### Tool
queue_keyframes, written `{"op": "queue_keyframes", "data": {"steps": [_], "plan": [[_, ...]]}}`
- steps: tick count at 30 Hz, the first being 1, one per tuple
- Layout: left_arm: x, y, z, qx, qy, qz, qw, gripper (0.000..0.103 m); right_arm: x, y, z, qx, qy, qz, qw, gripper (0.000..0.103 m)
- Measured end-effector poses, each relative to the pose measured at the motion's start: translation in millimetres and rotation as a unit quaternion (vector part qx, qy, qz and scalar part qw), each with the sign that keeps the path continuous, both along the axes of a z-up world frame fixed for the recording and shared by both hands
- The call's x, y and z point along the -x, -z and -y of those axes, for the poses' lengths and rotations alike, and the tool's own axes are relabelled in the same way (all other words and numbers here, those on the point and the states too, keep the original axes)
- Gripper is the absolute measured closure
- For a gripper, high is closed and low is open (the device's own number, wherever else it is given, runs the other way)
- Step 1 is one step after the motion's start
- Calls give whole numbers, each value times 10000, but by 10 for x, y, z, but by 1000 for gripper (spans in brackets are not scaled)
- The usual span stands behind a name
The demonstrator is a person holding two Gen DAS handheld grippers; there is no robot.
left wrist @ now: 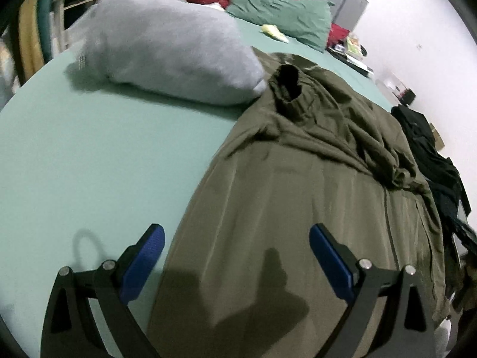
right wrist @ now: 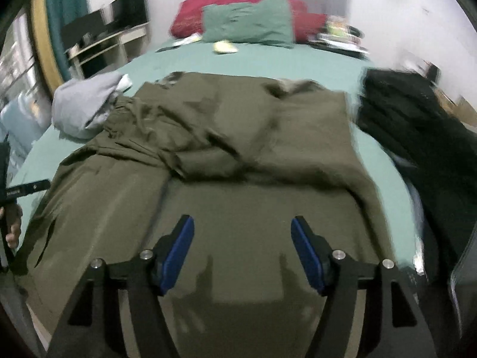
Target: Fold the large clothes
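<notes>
Here the olive garment [right wrist: 238,155] lies spread below both tongs: right gripper [right wrist: 242,250] and left gripper [left wrist: 237,256] gape wide, holding nothing.

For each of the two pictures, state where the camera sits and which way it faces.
Left wrist: on the left gripper, angled down over the olive garment; both fingers show, open.
Right wrist: on the right gripper, facing the headboard; open fingers show, a hand at left.
Shared: olive garment, grey garment, green pillow, black clothes.
</notes>
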State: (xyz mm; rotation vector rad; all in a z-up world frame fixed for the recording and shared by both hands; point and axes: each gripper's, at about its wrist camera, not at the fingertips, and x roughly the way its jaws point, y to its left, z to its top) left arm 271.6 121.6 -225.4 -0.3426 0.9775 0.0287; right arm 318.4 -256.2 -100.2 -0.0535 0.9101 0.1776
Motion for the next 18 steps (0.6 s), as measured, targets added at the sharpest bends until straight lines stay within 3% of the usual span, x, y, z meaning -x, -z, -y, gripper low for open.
{"op": "queue_keyframes", "data": {"steps": [6,11,18], "plan": [[686,132,-65,-158,-379,-87,9991,6,764,205,907,-142,939,-208,9953,36],[1062,242,-123,-178,-573,-401,9974,6,1172,569,1330,-484,1254,-779,9879,36],[1305,258,-4,-463,-270,-738,9958,6,1418,583,1589,-708,1720,-445,9816,36]]}}
